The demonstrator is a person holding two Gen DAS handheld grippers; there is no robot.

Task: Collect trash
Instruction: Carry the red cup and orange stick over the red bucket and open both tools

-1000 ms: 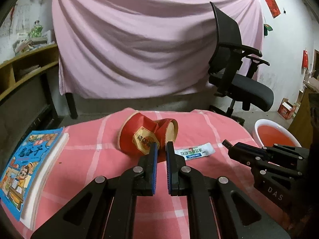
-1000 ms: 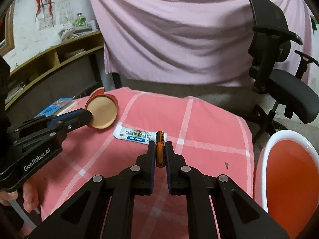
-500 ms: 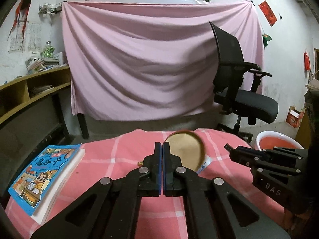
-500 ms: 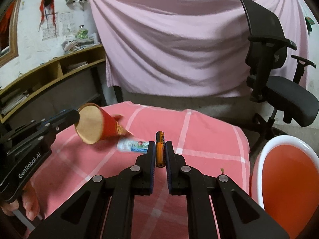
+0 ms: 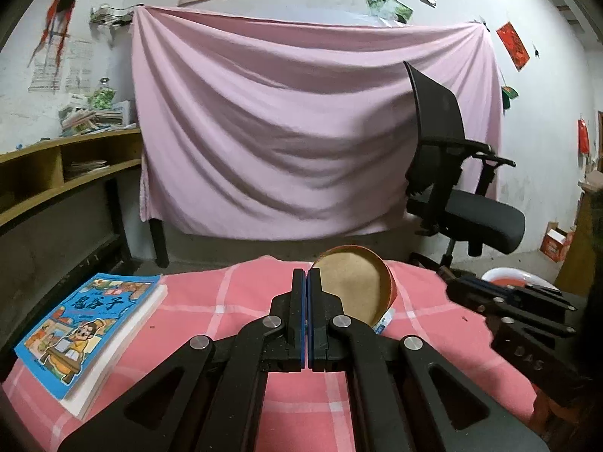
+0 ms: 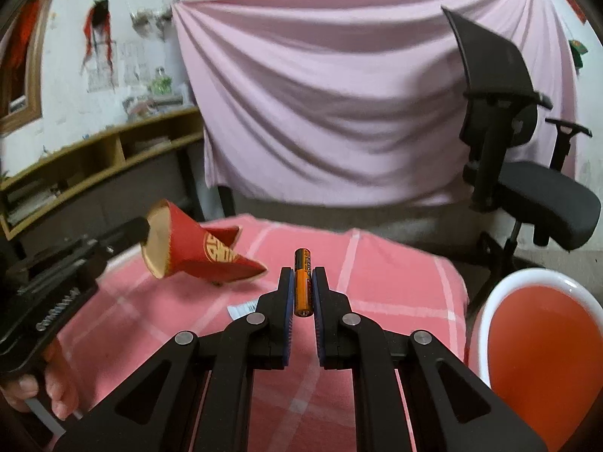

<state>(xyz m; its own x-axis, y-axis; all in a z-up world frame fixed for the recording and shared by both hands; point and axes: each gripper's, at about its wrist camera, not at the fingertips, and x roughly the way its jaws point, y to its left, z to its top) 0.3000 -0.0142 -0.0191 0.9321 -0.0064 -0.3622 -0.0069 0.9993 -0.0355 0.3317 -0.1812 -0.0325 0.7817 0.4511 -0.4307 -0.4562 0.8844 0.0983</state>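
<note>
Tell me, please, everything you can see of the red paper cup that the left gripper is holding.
The red paper cup looks like thin paper: glossy red outside with a gold round emblem, plain tan inside. It is crushed, its far end flattened into creased points. The left gripper is shut on its rim, holding it lifted above the pink checked tablecloth, tilted, with the open mouth turned toward the left wrist camera. Nothing else appears to touch it; the white sachet lies on the cloth below.

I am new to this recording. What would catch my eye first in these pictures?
First, the crushed red paper cup, pinched at its rim by the left gripper and hanging above the pink checked cloth. Next, the orange battery upright in the right gripper, left of the red basin.
</note>
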